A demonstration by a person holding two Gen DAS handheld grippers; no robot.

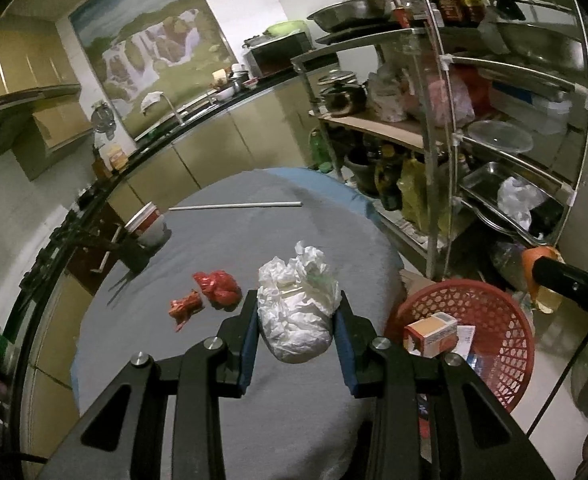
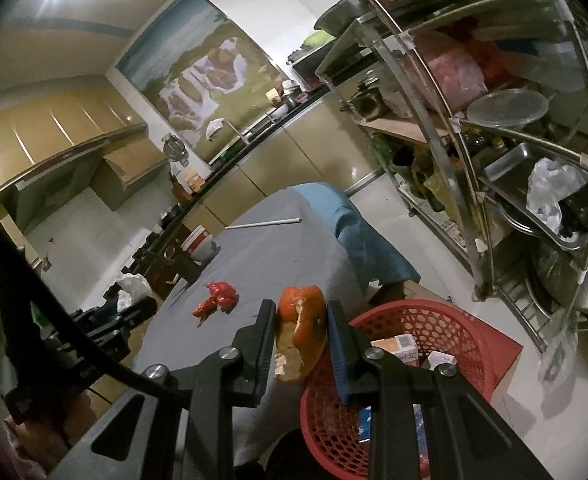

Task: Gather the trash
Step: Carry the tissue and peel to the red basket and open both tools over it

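**Both tongs loaded, basket off to the right**

Left tongs (image 1: 297,322) clenched on a crumpled white paper wad (image 1: 297,312), held up over the grey-covered bench (image 1: 221,248). Right tongs (image 2: 301,334) clenched on a piece of orange peel (image 2: 300,332), long axis running roughly along the fingers, lower end hanging past the pads.

Red basket (image 2: 434,332) on the floor just beside the bench edge, already w/ a small box (image 1: 430,332) and other bits inside. From the left tongs, basket lies to the right and lower; from the right tongs, just right of and under the tips, so right hand nearer (likely first to drop, as a guess). Peel at bench edge, about over the near rim, not yet well inside.

Left on the bench: two red crumpled wrappers (image 1: 217,288), close together, ahead-left of the left tongs. Also a cup (image 1: 145,220) and a thin white rod (image 1: 233,206) farther back; trash or not, can't tell.
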